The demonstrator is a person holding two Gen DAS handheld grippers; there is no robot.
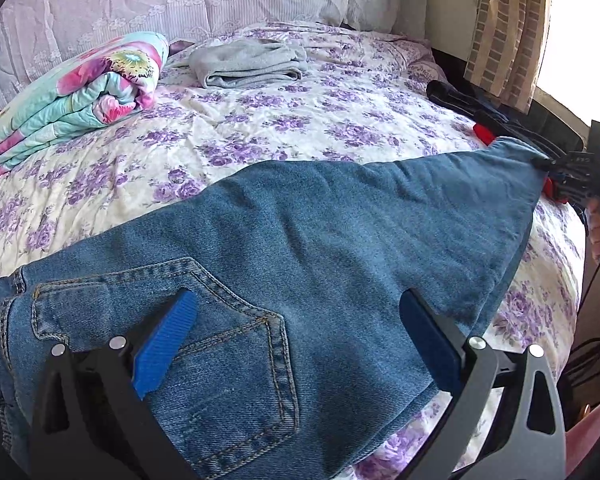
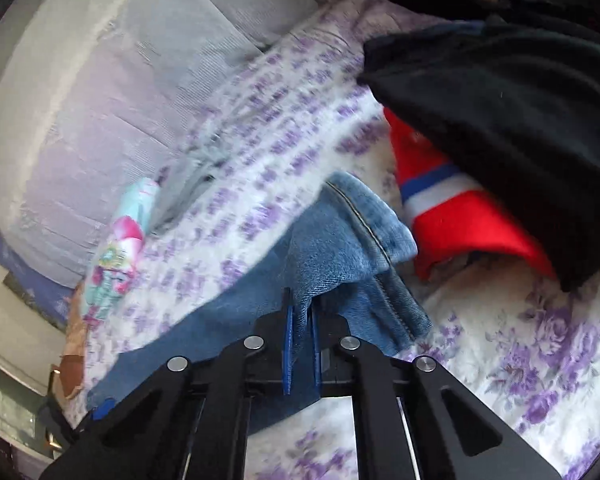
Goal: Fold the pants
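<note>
On bed (image 1: pixel 260 128), one jeans (image 1: pixel 300 240), two hand-held grippers, right hand-held gripper (image 2: pixel 300 320) clamping hem.

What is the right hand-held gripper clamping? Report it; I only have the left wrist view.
Observer: The right hand-held gripper is shut on the jeans, with denim pinched between its blue pads just behind the stitched leg hem.
Operator: Tell me what lies past that hem.
Observer: A red garment with a blue-and-white stripe, partly under a black garment.
</note>
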